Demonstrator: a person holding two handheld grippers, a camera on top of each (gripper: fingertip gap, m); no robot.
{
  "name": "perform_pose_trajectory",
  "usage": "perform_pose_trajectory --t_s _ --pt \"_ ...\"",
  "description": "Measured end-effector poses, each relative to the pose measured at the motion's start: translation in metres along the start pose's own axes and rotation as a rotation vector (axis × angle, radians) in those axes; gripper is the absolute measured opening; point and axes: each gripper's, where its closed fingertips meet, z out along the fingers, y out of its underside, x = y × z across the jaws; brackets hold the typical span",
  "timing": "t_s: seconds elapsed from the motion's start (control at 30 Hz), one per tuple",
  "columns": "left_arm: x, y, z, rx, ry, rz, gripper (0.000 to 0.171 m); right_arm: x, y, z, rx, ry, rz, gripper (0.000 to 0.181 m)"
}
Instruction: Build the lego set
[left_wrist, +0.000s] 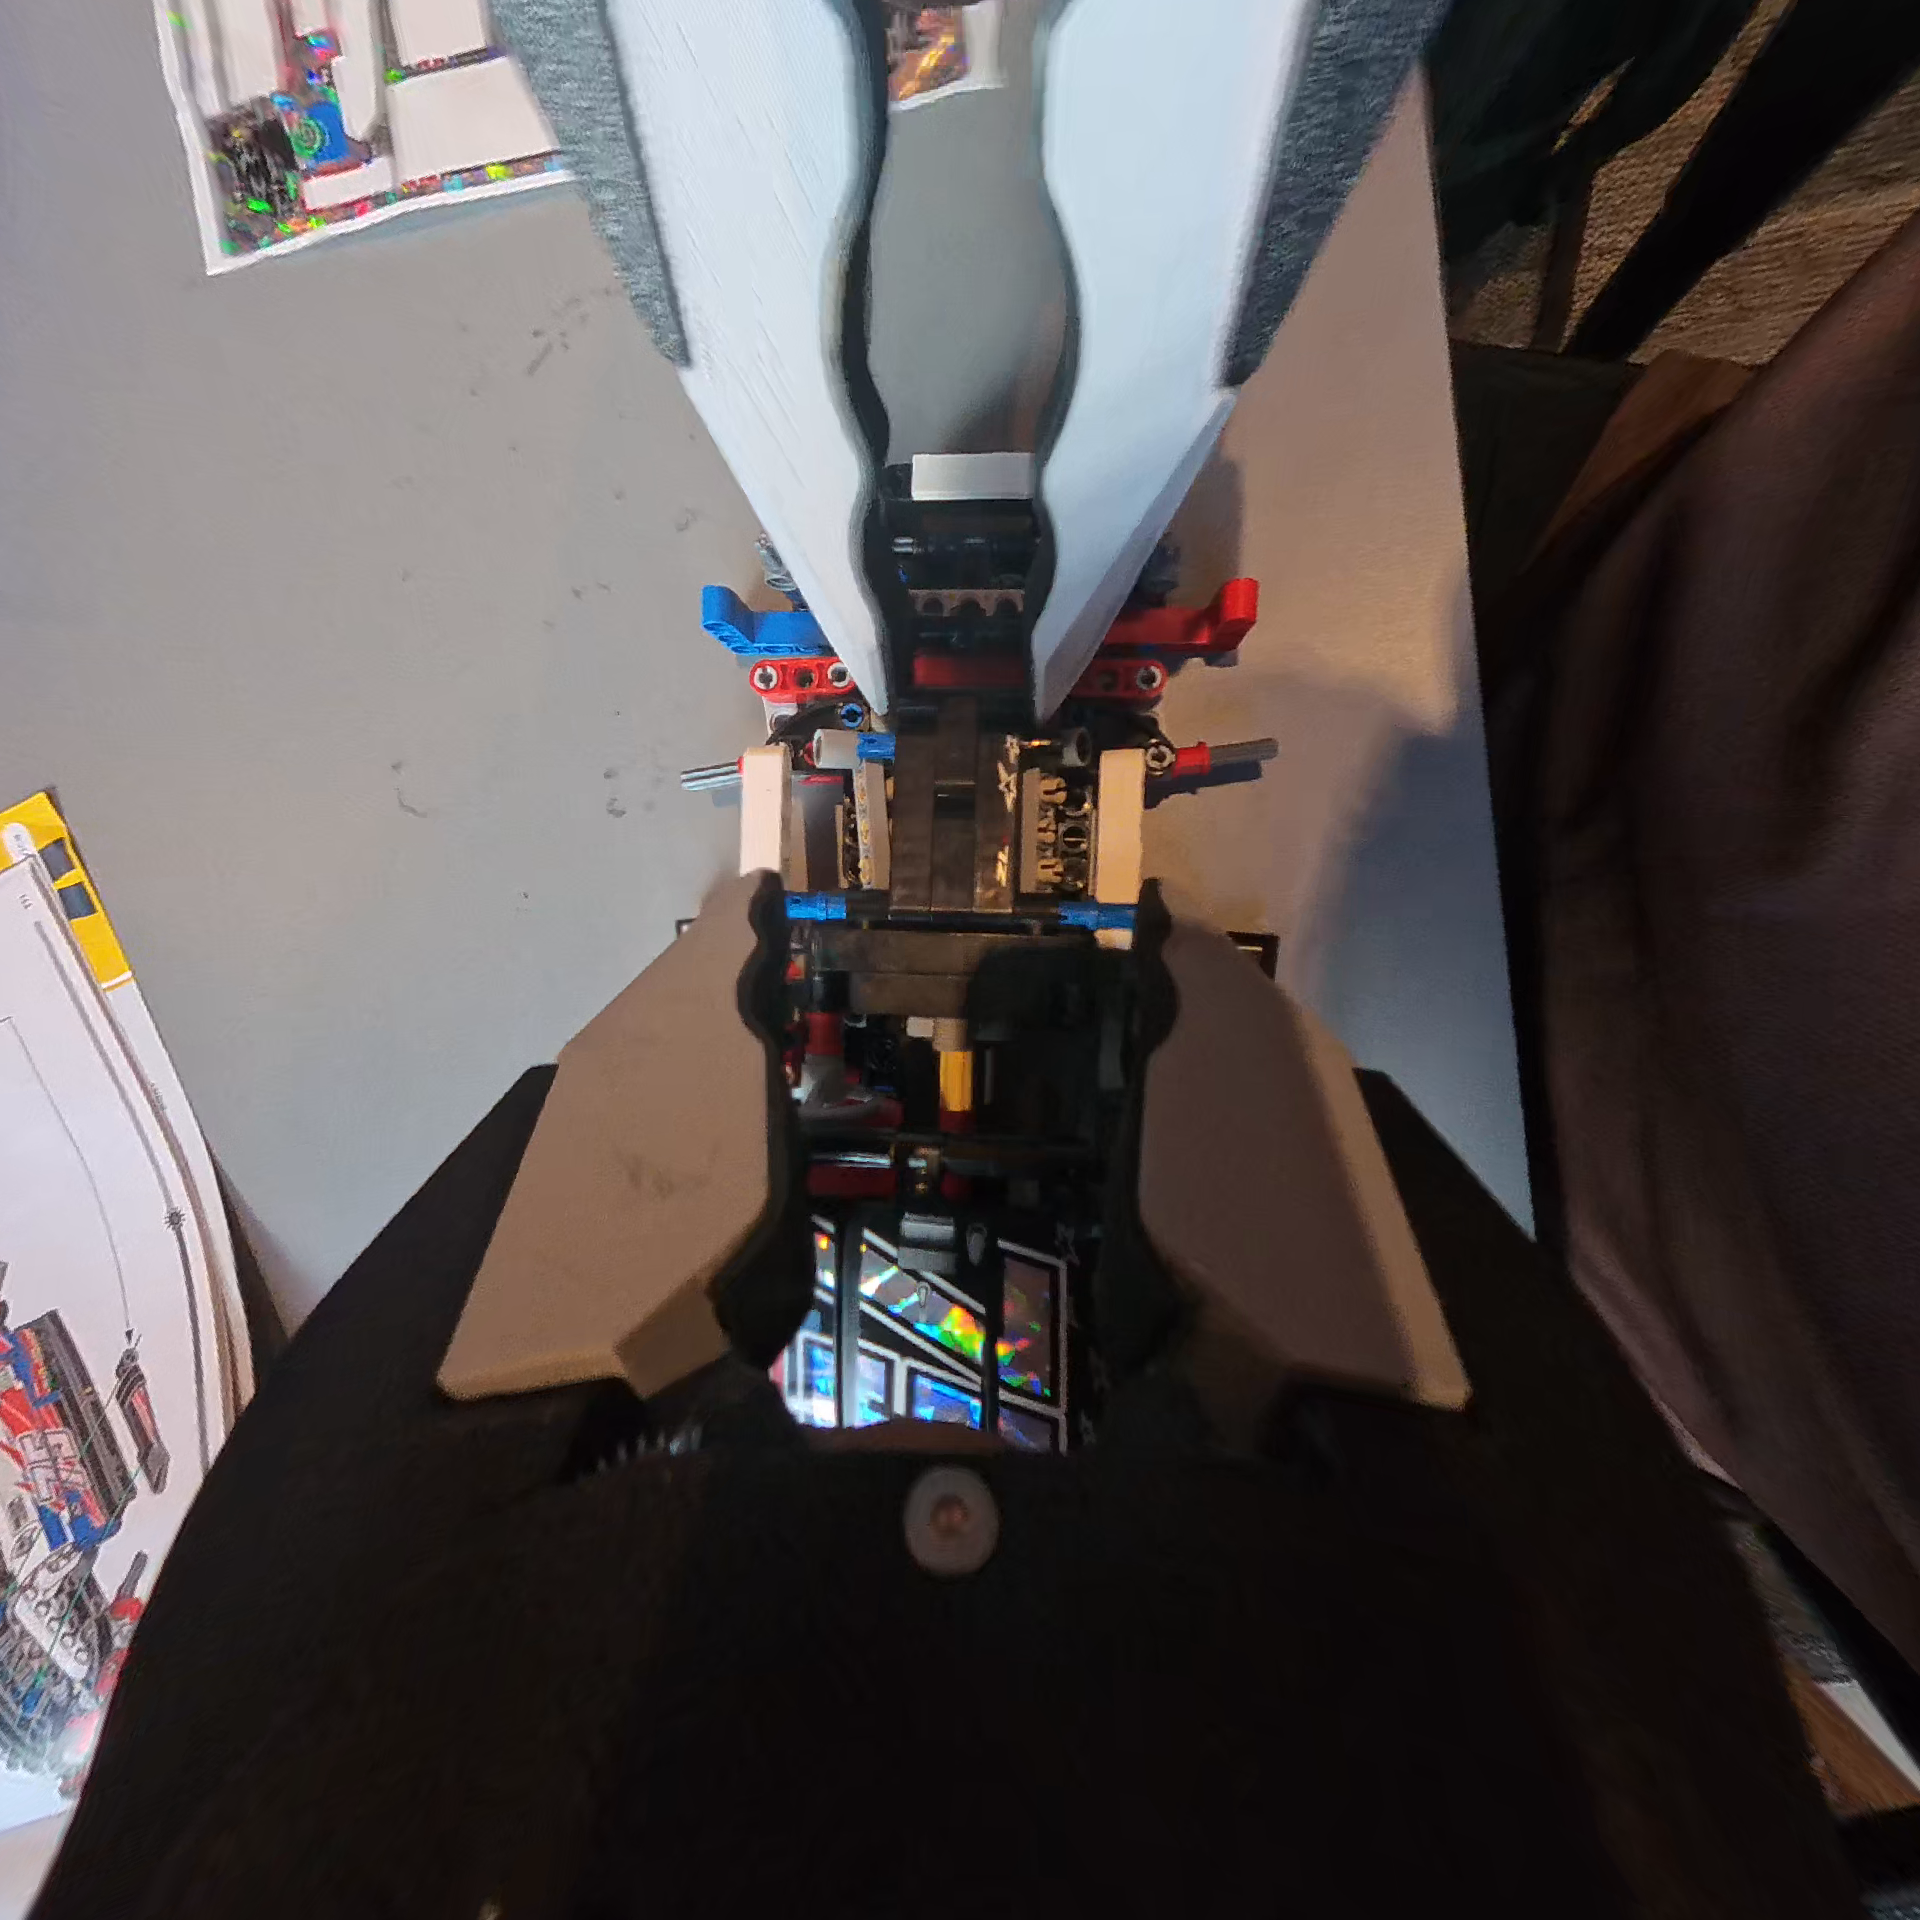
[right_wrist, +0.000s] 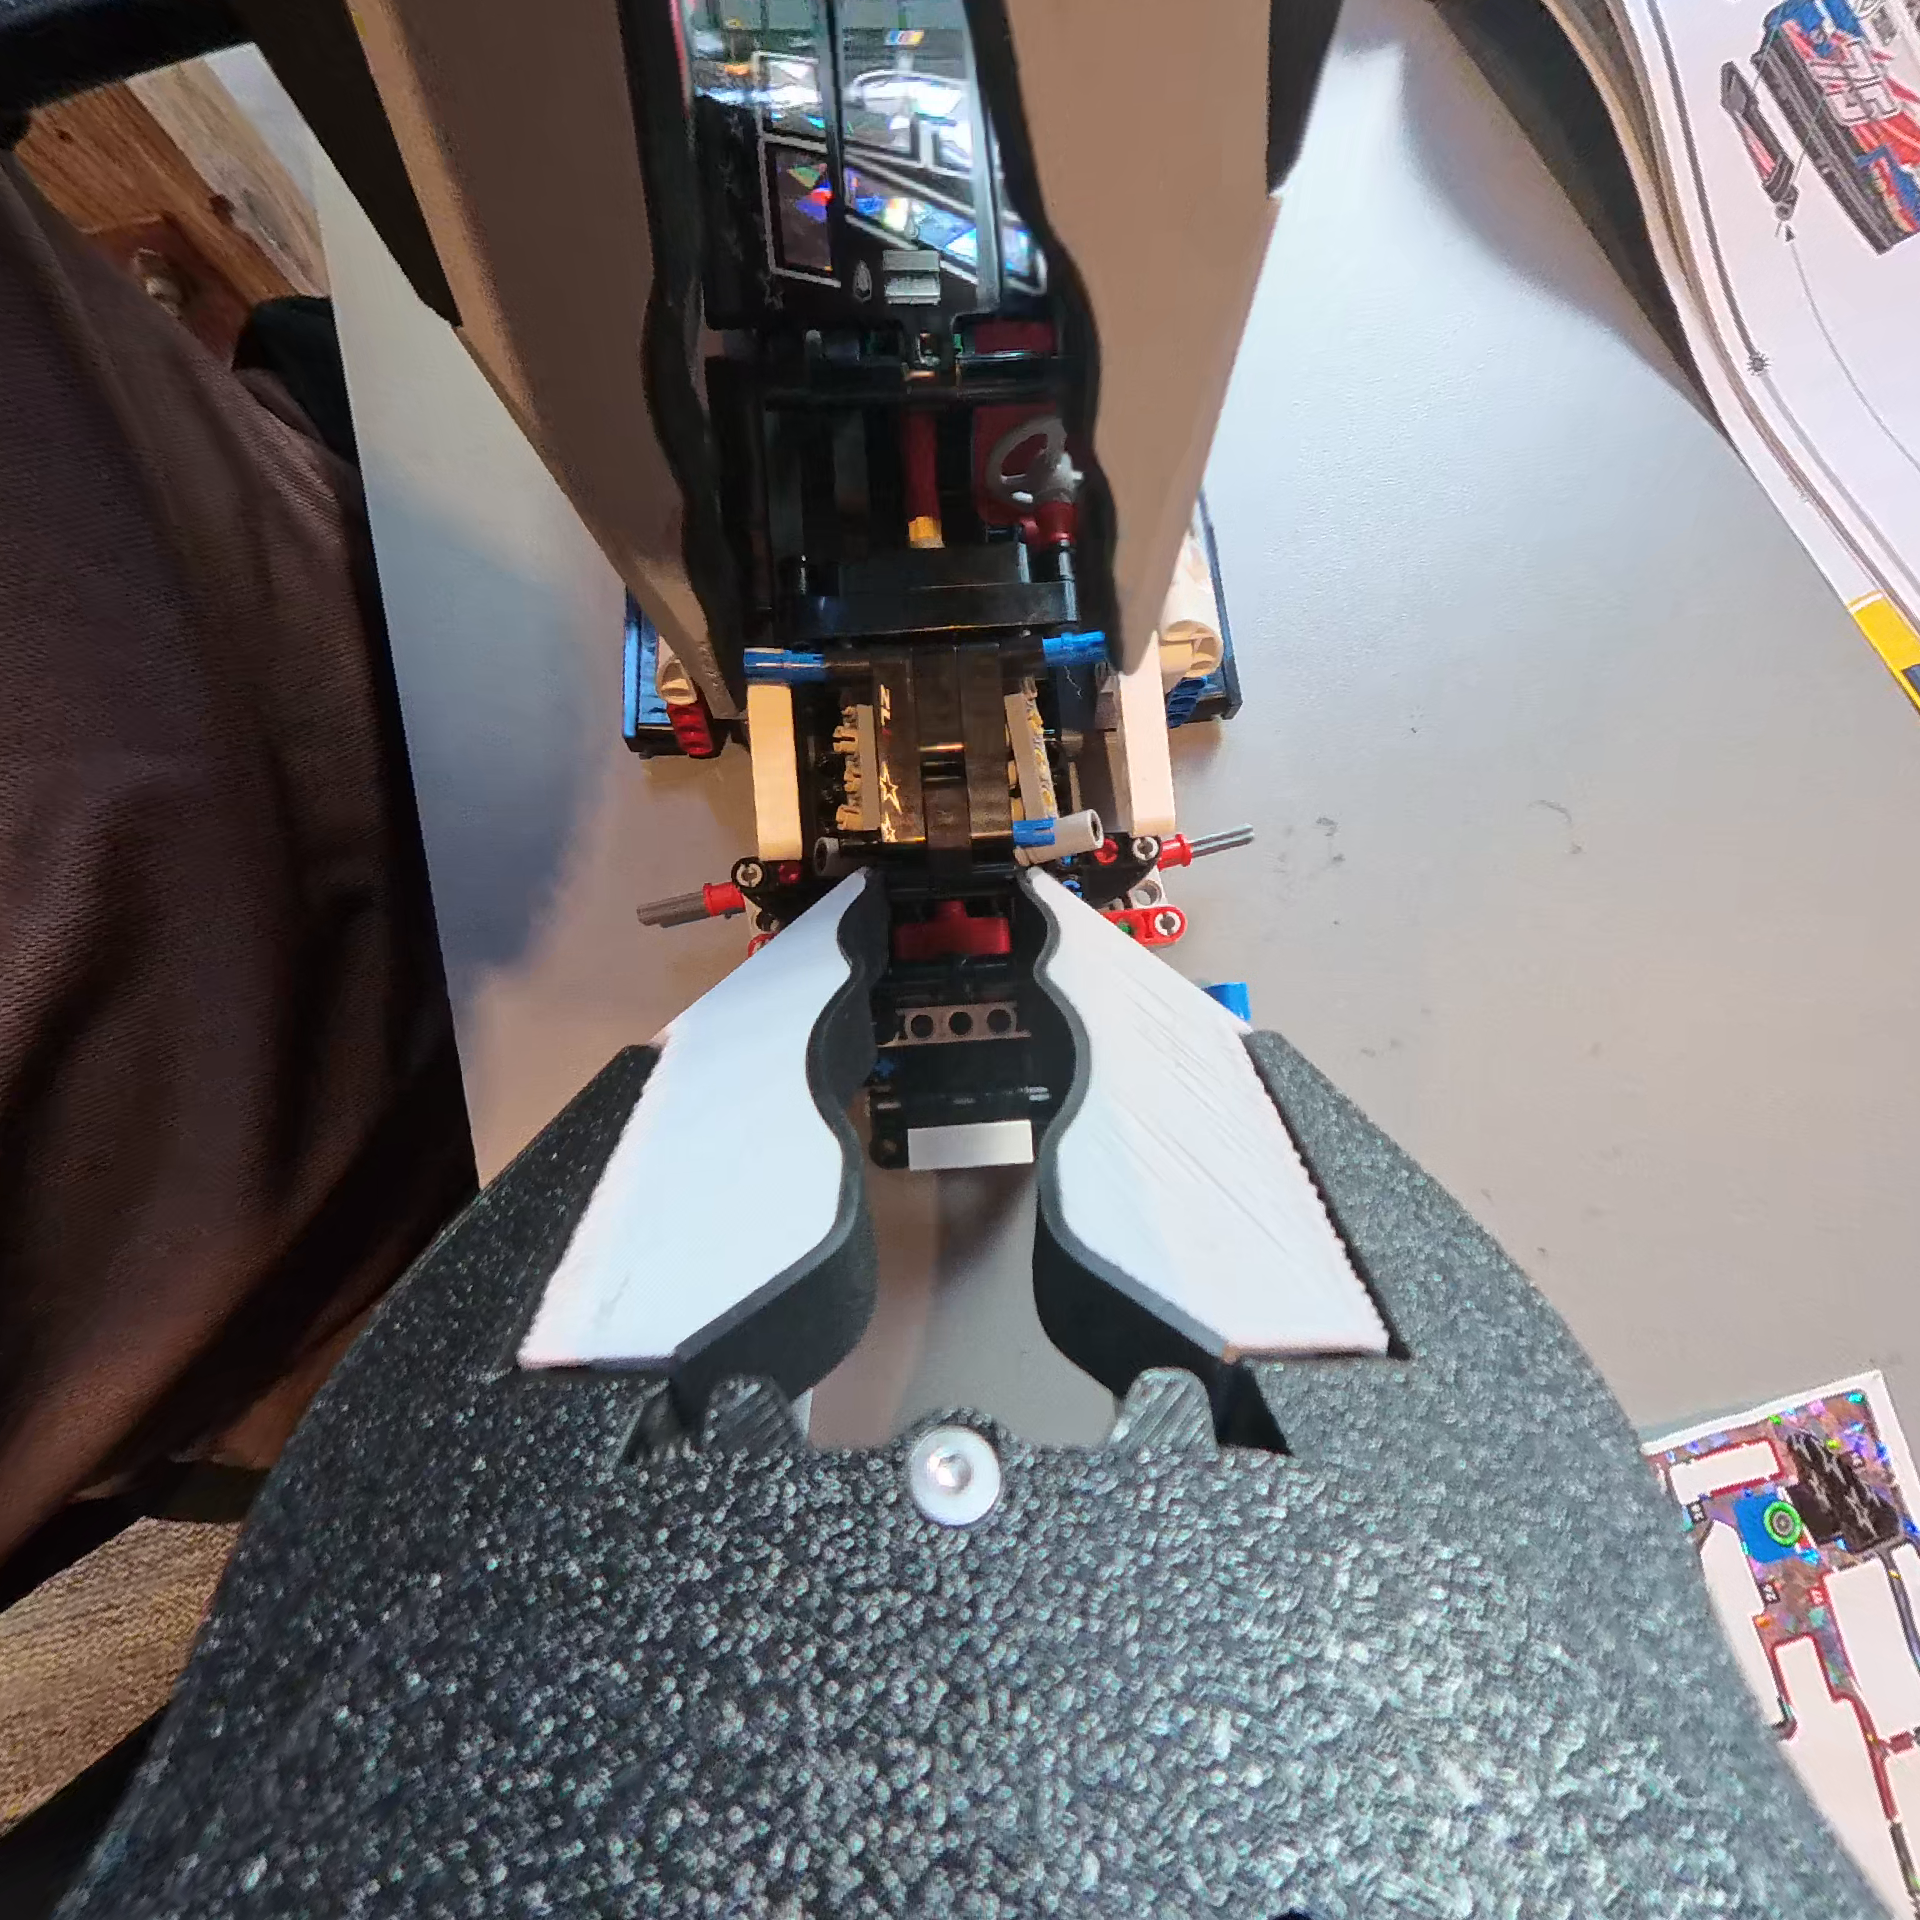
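Observation:
A half-built lego car (left_wrist: 951, 821), black with white, blue and red parts, lies on the grey table (left_wrist: 364, 623). My left gripper (left_wrist: 956, 904), with grey fingers, is shut on its cabin section from both sides. My right gripper (right_wrist: 948, 883), with white fingers, faces it and is shut on the narrow black end with a white tile (right_wrist: 968, 1146). The car (right_wrist: 935, 769) spans the gap between the two grippers. The right gripper also shows at the top of the left wrist view (left_wrist: 961, 712), and the left gripper shows at the top of the right wrist view (right_wrist: 925, 675).
An open instruction booklet (left_wrist: 62, 1247) lies on one side of the table and a holographic sticker sheet (left_wrist: 343, 125) lies farther along that side. The table's edge and a person's brown clothing (left_wrist: 1714, 935) are on the other side. My left and right fingertips are right by each other.

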Motion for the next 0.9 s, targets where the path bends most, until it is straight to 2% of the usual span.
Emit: perform_pose_trajectory --t_s 0.03,0.07,0.4,0.9 --pt "0.0007 0.0008 0.0008 -0.007 0.006 -0.017 0.057 -0.0003 -0.0002 0.0002 0.0 -0.001 -0.002 0.024" --pt "-0.0005 0.0009 0.0012 -0.003 0.006 -0.025 0.056 0.0003 0.0 0.0005 -0.002 0.005 -0.006 0.024" --pt "0.0003 0.0013 0.0016 -0.011 0.002 -0.017 0.063 0.0029 -0.0004 0.0007 0.006 0.018 -0.006 0.024" --pt "-0.0037 0.003 0.0008 -0.019 -0.003 -0.023 0.055 0.0026 -0.0016 0.001 0.008 0.024 -0.021 0.024"
